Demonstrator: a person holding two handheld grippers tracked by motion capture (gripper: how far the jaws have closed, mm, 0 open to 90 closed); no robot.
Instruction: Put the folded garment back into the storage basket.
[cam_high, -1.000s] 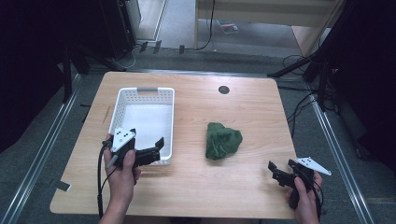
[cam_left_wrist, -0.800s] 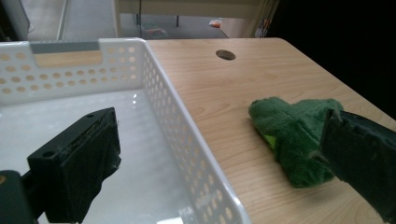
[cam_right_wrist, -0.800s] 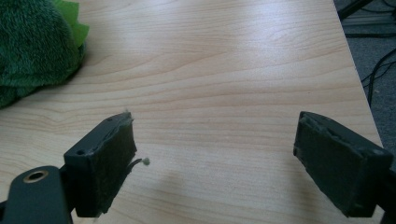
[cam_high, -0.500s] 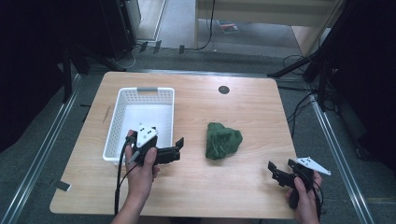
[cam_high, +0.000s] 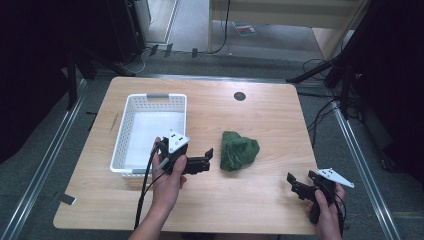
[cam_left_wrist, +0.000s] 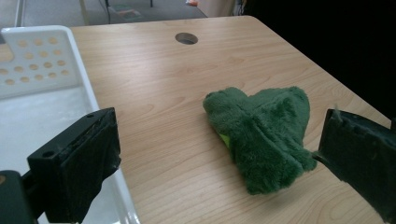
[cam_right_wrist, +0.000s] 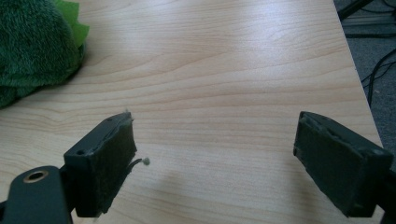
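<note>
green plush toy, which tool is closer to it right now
Left. The left tool sits open just beside the green plush toy, on its basket side. The right tool is farther off, open near the table's front right corner.

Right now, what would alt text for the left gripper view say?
A green plush toy lies on a wooden table between the open left gripper's black jaws. A white basket sits at the left.
</note>
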